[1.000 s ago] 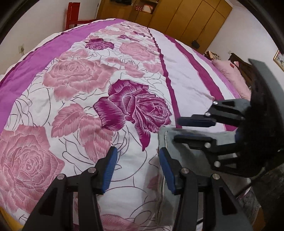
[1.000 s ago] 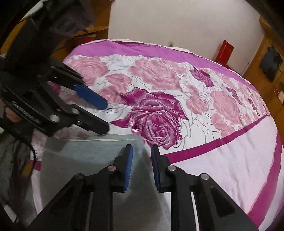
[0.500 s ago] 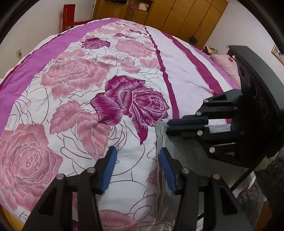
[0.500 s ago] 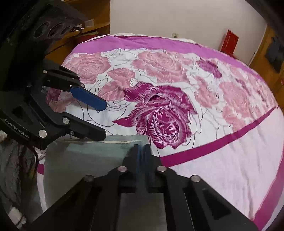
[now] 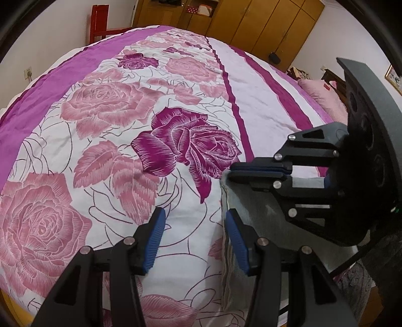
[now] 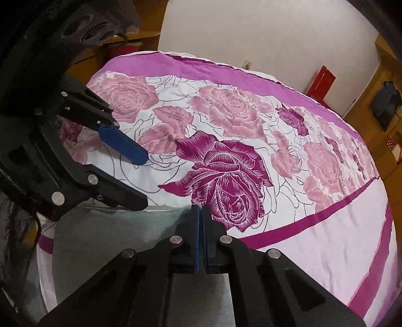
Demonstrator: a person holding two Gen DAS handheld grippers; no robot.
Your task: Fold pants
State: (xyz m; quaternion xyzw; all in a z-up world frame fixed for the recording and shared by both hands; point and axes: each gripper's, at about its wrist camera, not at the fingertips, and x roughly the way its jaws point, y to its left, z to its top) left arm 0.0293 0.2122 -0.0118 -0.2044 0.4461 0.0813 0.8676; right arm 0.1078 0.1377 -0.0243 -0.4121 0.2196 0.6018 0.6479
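Left wrist view: left tool (image 5: 193, 241) in the foreground, blue pads about half apart, nothing between them. Below the gap, the rose-printed bedspread (image 5: 105, 130) of the bed. Right pad of this tool just over the near edge of the grey pants (image 5: 253, 201), not pinching it. Pants lying flat at the right-hand side of the bed, layered edges stacked along their left border. Farther right, the right tool (image 5: 232, 170) reaching in from the side, jaws pressed together at the far corner of the pants. Wooden wardrobe (image 5: 251, 20) and pink pillow (image 5: 324, 98) beyond the bed.

Right wrist view: right tool (image 6: 200, 208) centred low, pads fully together on the top edge of the pants (image 6: 113, 239), near the corner. Grey cloth spread below and to the left of the pads. Left tool (image 6: 143, 176) entering from the left, pads apart, upper one above the bedspread (image 6: 314, 226), lower one at the pants' edge. Red object (image 6: 321, 83) against the far wall.
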